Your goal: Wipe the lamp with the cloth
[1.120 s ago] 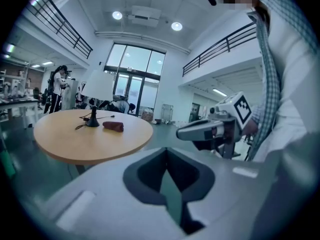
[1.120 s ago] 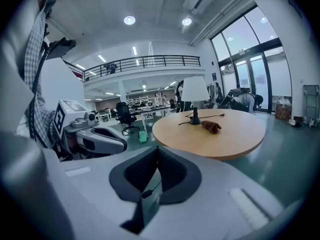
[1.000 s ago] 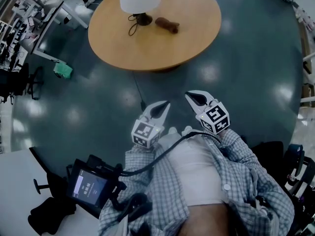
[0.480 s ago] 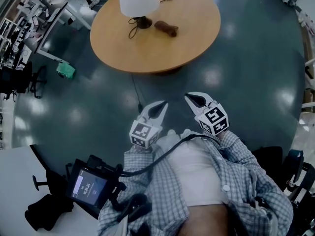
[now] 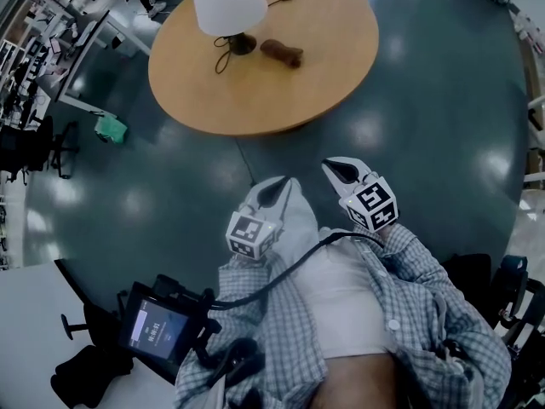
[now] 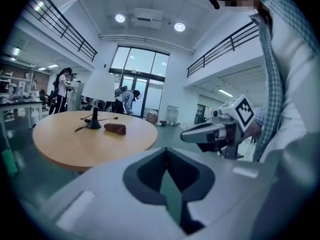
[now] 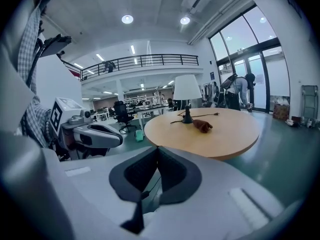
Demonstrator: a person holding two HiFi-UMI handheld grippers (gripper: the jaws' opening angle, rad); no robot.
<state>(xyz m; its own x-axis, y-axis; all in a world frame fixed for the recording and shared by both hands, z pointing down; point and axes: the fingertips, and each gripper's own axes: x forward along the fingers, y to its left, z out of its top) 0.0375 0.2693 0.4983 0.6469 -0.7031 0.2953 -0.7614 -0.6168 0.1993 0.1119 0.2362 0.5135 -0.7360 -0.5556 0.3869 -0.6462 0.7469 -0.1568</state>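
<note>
Left gripper (image 5: 274, 191): jaws closed tip to tip, nothing held. Right gripper (image 5: 342, 170): the same, closed and empty. Carried close to the person's body, well short of the table (image 5: 255, 119), tips aimed toward it.

Step in hand, as judged: approach to the table, then pick-up of the cloth.

Cloth (image 5: 282, 53): brown, rolled, lying on the table top just beside the lamp's base. Lamp (image 5: 227, 2): white shade, dark stem, upright toward the table's far-left part. Cord (image 5: 223, 54) looped on the top beside the base.

To do it well:
- Close in on the table's near edge first.
- Open one pair of jaws before the reach.
- Take the cloth across the middle of the roll, not by an end, for a good pad of fabric to wipe with.
- Steady the stem or base with the other gripper. Looks like a light lamp, probably quick to slide or tip under a sideways push.
- Keep clear of the cord loop.

Surface: round wooden top, carrying only lamp, cord and cloth.

Room:
- Glossy dark-green floor (image 5: 426, 100) all round the table, ceiling lights mirrored in it.
- Desks (image 5: 60, 24) beyond the table's left side.
- Small green object (image 5: 111, 128) on the floor left of the table.
- Glass doors (image 6: 137, 91) and people (image 6: 129, 98) past the table's far side.
- Railed gallery (image 7: 145, 60) above.
</note>
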